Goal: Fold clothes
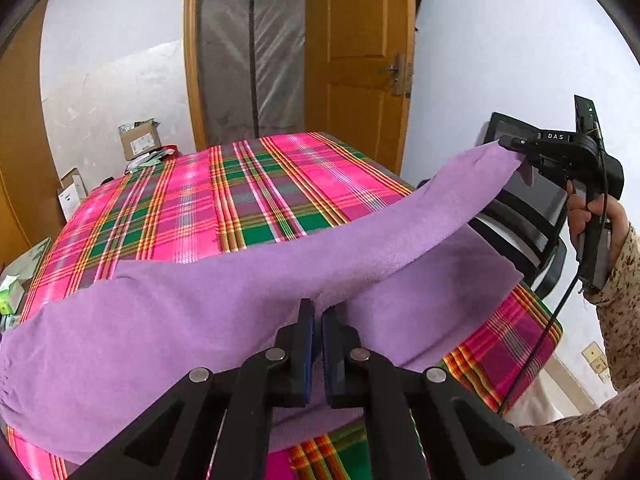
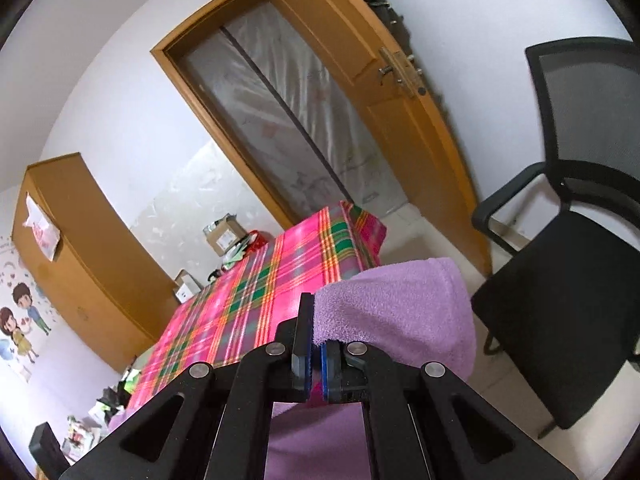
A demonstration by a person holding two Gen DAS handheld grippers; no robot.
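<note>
Facing left wrist: lilac fleecy garment (image 1: 224, 304) draped across the plaid worktop (image 1: 240, 200), elastic cuff at left.
Left gripper (image 1: 318, 320): fingers pinched together on the garment's near fold.
Right gripper (image 1: 516, 145): fingers clamp 1 corner, lifted past the worktop's right edge.
Right wrist: garment (image 2: 400, 308) bunched over the right gripper (image 2: 318, 336).
Room: chair (image 2: 560, 320) just beside; far worktop (image 2: 280, 272) bare.
</note>
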